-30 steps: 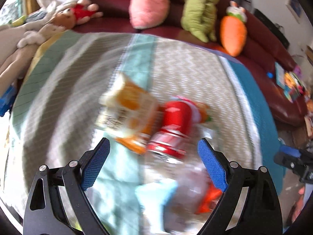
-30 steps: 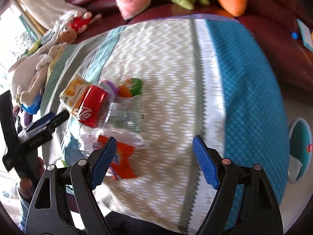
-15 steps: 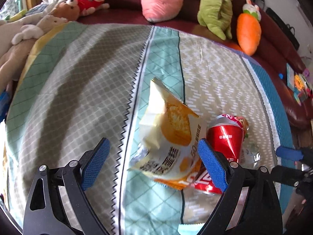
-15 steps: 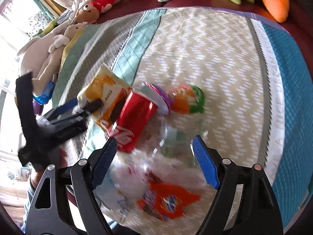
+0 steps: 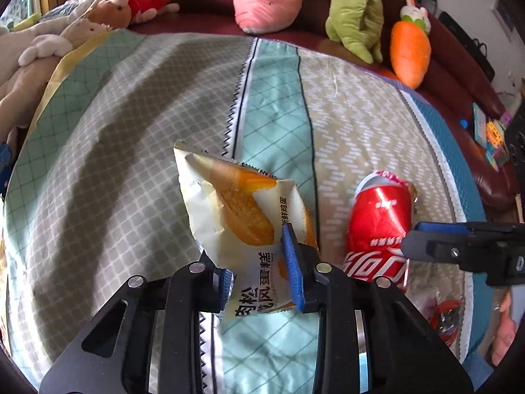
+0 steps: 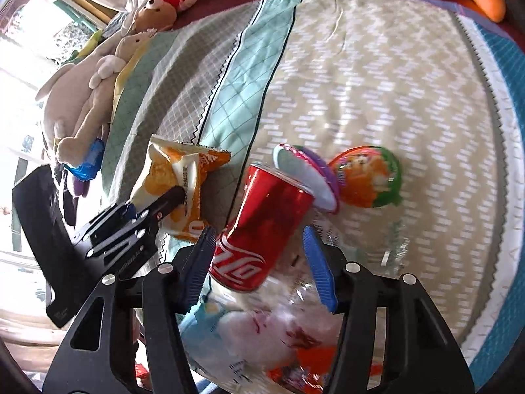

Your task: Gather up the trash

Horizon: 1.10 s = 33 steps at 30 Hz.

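A: Left wrist view. What is shown?
B: A patterned bedspread (image 5: 137, 151) is seen before a sofa bearing plush toys (image 5: 357, 10). A cake wrapper (image 5: 236, 216) is enclosed by the closing left gripper (image 5: 259, 279), its pads pressed on the lower edge.

A: Right wrist view?
B: A red cola can (image 6: 262, 226) is lain on the bedspread (image 6: 377, 75) between the closing fingers of the right gripper (image 6: 259, 262); contact cannot be told. Two round lidded cups (image 6: 364, 177) are set just beyond.
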Each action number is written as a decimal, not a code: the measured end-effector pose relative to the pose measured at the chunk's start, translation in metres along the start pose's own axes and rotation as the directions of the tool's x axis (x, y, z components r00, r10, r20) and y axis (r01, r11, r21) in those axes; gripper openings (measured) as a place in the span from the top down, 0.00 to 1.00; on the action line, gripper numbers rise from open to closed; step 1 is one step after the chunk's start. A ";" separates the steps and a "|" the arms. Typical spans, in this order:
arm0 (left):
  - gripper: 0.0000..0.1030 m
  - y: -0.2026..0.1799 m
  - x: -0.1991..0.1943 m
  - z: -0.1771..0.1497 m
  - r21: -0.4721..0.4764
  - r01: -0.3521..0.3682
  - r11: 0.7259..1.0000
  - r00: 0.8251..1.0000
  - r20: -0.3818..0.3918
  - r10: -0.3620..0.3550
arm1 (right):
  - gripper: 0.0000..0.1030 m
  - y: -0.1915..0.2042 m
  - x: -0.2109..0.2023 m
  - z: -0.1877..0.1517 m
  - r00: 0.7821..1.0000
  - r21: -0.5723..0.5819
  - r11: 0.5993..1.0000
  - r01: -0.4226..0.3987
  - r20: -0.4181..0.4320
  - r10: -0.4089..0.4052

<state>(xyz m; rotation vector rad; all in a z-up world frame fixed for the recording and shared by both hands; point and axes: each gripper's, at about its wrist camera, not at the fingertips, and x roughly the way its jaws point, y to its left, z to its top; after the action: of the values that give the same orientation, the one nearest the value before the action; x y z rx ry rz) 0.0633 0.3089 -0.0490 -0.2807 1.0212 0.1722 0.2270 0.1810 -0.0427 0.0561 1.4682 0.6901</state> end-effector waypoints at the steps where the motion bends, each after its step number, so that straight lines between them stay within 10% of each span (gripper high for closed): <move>1: 0.63 0.001 0.001 -0.002 0.000 -0.010 1.000 1.000 -0.005 0.010 | 0.48 0.001 0.005 0.001 1.000 0.005 1.000 -0.008 -0.007 0.008; 7: 0.53 0.005 0.010 -0.006 -0.028 -0.022 0.999 0.999 -0.026 0.021 | 0.51 0.001 0.023 0.001 0.997 0.025 0.997 -0.069 -0.028 0.070; 14: 0.91 -0.009 -0.007 -0.007 -0.022 -0.028 0.999 0.999 0.017 0.028 | 0.56 0.001 -0.001 -0.006 0.995 0.001 0.996 -0.090 0.045 0.090; 33: 0.99 -0.103 -0.067 -0.008 0.086 0.127 0.988 0.983 0.122 -0.137 | 0.56 -0.071 -0.109 -0.045 0.965 0.074 0.992 -0.098 0.251 0.077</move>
<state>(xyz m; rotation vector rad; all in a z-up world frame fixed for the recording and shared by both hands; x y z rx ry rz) 0.0502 0.2079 0.0204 -0.2627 0.8774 0.0297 0.2191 0.0570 0.0168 0.2666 1.2590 0.6656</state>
